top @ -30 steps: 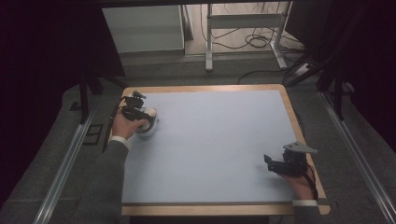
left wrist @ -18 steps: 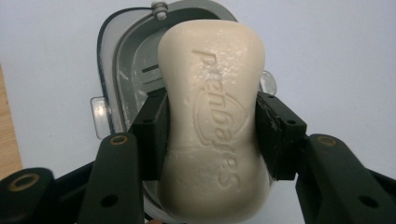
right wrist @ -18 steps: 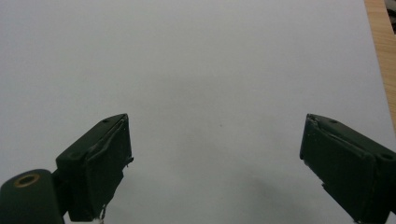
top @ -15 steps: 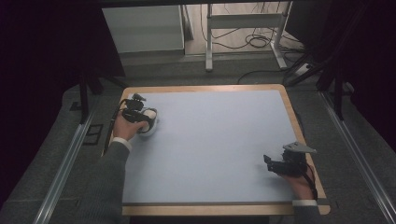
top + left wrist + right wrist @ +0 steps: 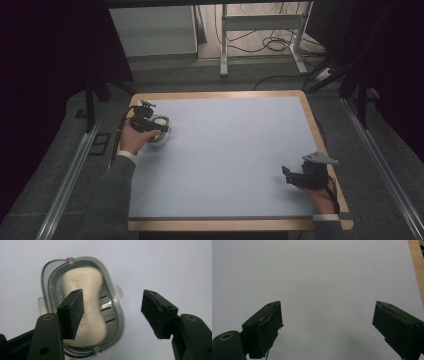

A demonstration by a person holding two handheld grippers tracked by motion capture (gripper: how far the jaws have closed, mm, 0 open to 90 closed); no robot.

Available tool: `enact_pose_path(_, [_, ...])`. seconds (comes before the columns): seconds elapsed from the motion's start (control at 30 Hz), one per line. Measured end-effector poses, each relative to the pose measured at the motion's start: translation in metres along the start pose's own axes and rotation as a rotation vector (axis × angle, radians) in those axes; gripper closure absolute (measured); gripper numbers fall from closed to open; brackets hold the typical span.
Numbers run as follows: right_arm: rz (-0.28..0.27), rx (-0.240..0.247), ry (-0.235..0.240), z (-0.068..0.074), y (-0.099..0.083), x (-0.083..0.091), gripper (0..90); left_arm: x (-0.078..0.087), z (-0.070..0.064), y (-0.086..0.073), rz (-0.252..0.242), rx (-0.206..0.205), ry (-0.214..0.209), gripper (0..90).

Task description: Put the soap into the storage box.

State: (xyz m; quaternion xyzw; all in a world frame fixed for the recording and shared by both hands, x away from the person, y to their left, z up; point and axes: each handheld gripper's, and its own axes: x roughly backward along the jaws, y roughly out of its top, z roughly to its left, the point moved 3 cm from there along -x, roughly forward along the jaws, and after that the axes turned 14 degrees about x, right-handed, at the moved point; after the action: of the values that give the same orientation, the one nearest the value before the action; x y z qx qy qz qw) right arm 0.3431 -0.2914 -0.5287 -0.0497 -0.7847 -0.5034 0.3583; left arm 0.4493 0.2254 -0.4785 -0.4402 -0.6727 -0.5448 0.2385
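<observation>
The left hand-held gripper (image 5: 150, 121) hangs far left with jaws spread; the right hand-held gripper (image 5: 288, 173) sits near right, jaws wide apart.

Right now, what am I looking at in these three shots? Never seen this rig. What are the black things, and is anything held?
No robot: a person holds a two-jaw gripper in each hand at a table. One camera looks down from above; the other two ride on the grippers and look along their black jaws. The left gripper is open above a soap dish with a cream bar of soap in it; one jaw is over the soap. The right gripper is open over bare table. Nothing is held.
</observation>
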Motion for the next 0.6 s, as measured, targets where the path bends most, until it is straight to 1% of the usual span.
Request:
enact_pose_path(0.07, [0.000,-0.002,-0.001,0.000,0.000,0.000,8.6,0.004,-0.003,-0.001,-0.008,-0.010,-0.012,34.1])
enact_pose_path(0.17, [0.000,-0.002,-0.001,0.000,0.000,0.001,8.6,0.009,-0.005,-0.003,-0.024,-0.019,-0.014,32.2])
enact_pose_path(0.3, [-0.004,-0.003,0.001,0.001,0.000,0.002,8.6,0.015,-0.007,-0.008,-0.043,-0.025,-0.042,32.0])
enact_pose_path(0.43, [-0.005,-0.007,-0.001,0.001,0.000,0.003,8.6,0.020,-0.011,-0.015,-0.052,-0.039,-0.067,32.0])
enact_pose_path(0.5, [-0.004,-0.006,-0.001,0.001,0.000,0.003,8.6,0.022,-0.014,-0.019,-0.058,-0.050,-0.080,31.9])
enact_pose_path(0.6, [-0.002,-0.003,-0.003,0.001,0.000,0.002,8.6,0.026,-0.019,-0.026,-0.066,-0.078,-0.078,31.9])
